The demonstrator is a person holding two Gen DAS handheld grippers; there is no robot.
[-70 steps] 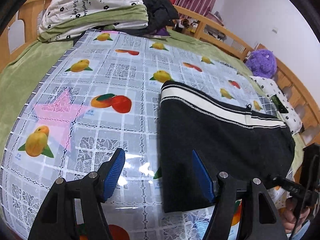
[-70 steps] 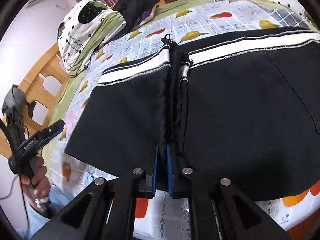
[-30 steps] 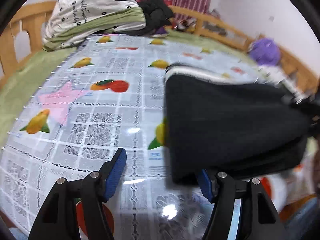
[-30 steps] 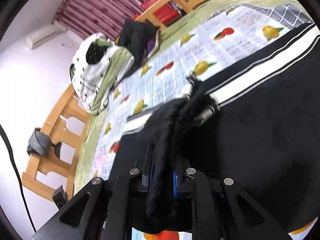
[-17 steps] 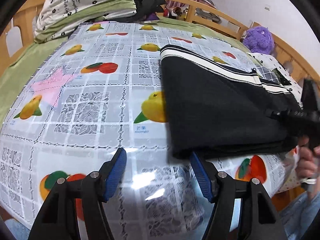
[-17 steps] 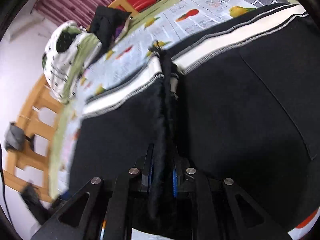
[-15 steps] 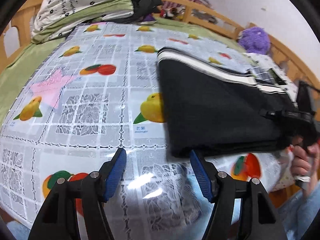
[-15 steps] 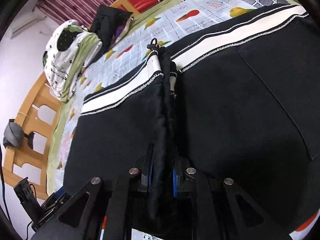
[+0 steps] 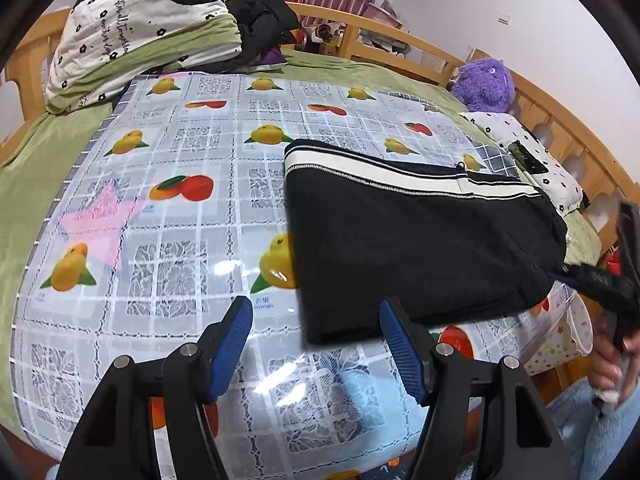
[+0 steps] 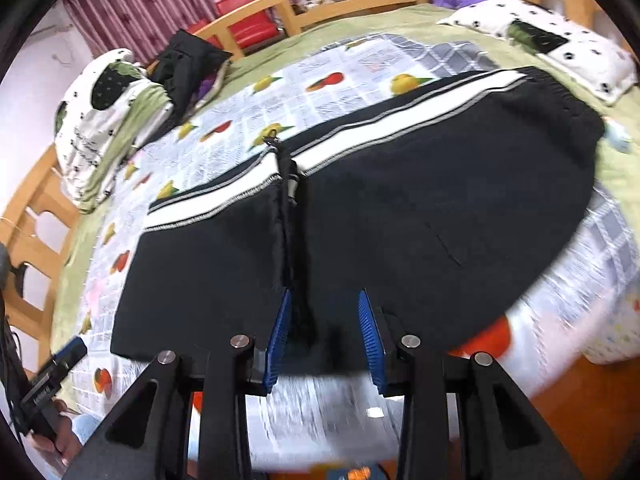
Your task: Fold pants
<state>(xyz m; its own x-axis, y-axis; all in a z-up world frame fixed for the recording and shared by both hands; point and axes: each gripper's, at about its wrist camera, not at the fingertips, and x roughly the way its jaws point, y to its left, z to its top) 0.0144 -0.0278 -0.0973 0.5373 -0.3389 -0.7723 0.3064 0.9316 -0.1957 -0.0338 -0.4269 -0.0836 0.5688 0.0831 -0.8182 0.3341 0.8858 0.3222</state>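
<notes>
Black pants (image 9: 420,236) with a white striped side band lie folded on the fruit-print tablecloth (image 9: 180,208). They also show in the right wrist view (image 10: 400,216), with a raised fold ridge down the middle. My left gripper (image 9: 316,344) is open and empty, just in front of the pants' near left corner. My right gripper (image 10: 324,336) is open at the pants' near edge; the fold ridge lies between its pads, untouched. It shows at the right of the left wrist view (image 9: 592,280).
A folded quilt (image 9: 140,28) and dark clothes (image 9: 260,20) sit at the far end. A purple plush toy (image 9: 484,84) and a spotted pillow (image 9: 528,156) lie at the right. A wooden bed rail (image 9: 400,48) runs behind.
My right gripper has opened and let go of the pants' fold ridge, and the pants have settled flat on the cloth. My left gripper stayed open near the pants' corner.
</notes>
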